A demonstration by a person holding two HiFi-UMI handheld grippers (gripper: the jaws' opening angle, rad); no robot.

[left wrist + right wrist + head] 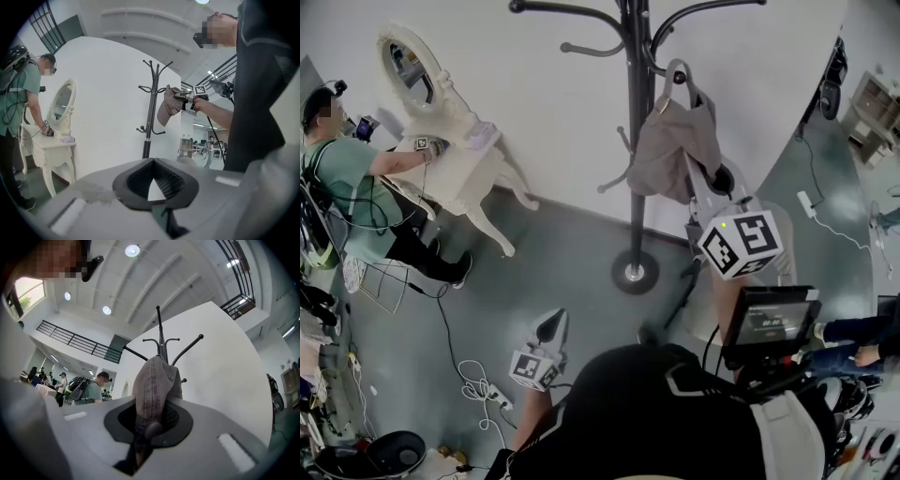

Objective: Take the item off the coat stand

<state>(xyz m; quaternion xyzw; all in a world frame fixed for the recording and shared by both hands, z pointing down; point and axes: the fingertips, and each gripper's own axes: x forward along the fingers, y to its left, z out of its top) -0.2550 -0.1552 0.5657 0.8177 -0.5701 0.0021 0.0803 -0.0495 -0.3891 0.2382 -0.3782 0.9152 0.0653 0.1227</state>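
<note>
A black coat stand rises in front of the white wall, its round base on the grey floor. A grey cap hangs at the right side of the pole, its strap loop close to a hook. I cannot tell whether the loop still rests on the hook. My right gripper reaches up from below and is shut on the cap, whose cloth is pinched between its pads. The left gripper view shows the cap just right of the stand. My left gripper hangs low, shut and holding nothing.
A white dressing table with an oval mirror stands at the left, and a person in a green shirt leans over it. Cables and a power strip lie on the floor near my left side. A small screen sits by my right arm.
</note>
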